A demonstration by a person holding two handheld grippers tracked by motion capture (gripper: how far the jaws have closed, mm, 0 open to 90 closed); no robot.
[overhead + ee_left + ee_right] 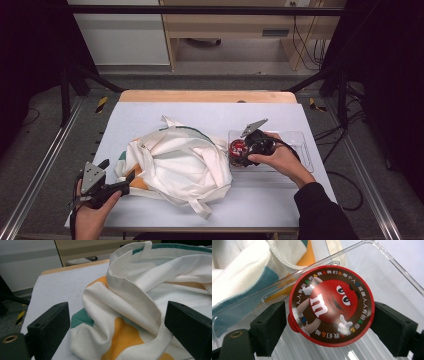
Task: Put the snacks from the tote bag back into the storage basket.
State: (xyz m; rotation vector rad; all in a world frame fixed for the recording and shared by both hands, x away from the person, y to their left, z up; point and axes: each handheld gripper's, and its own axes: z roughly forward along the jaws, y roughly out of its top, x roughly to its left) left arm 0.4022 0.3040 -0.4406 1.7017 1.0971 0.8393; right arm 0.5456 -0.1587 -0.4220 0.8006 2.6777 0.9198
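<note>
A white cloth tote bag [175,165] with orange and green patches lies crumpled in the middle of the table. My left gripper [119,175] is at the bag's near left corner, open, with its jaws wide on either side of a fold of the bag [125,302] and not touching it. My right gripper [239,152] is shut on a small red candy tub [237,146] at the left end of a clear plastic tray [295,137]. The tub's lid [332,305] carries a red cartoon character, and the jaws press on its two sides.
The white table top [200,110] has a wooden strip [207,96] along its far edge. The clear tray's wall [387,272] stands right beside the bag's cloth [237,270]. Metal frame rails [45,165] run along both sides of the table.
</note>
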